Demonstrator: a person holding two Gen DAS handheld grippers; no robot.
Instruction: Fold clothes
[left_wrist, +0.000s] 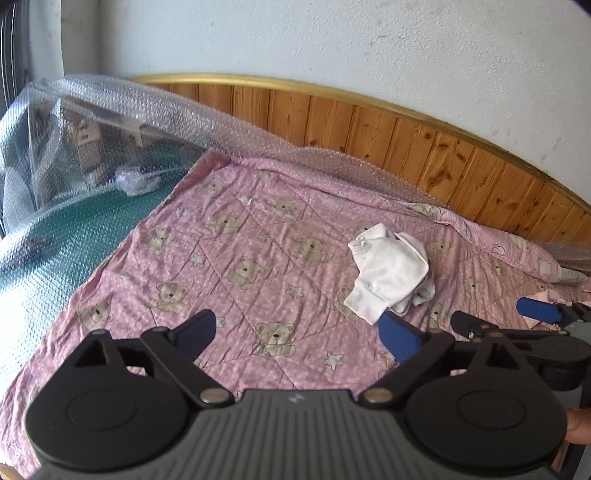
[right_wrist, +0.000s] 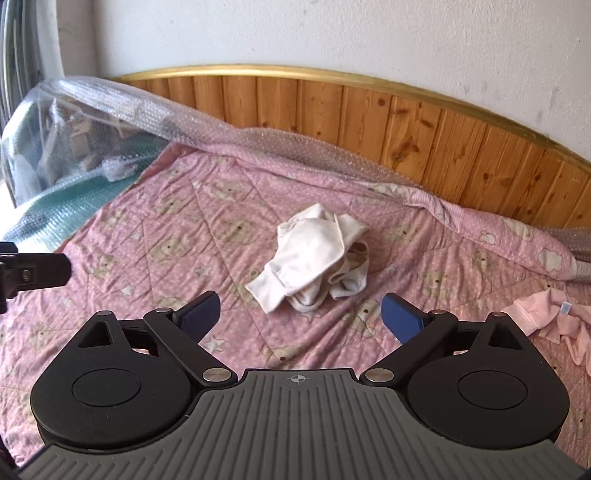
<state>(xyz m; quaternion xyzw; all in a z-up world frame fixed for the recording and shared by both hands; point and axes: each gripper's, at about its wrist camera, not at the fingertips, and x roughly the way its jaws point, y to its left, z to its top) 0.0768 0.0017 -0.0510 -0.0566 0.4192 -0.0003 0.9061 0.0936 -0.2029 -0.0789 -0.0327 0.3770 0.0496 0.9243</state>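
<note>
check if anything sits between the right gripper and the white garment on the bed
Nothing visible does. The right gripper hangs open with only bare pink bear-print quilt between its fingers and the crumpled white garment. The pink garment lies off to the right, out of the path.

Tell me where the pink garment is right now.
The pink garment lies crumpled on the pink bear quilt at the right wrist view's right edge, right of the white garment.

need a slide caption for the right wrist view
Open right gripper hovers before a crumpled white garment on a pink teddy-bear quilt, pink garment at right.
</note>
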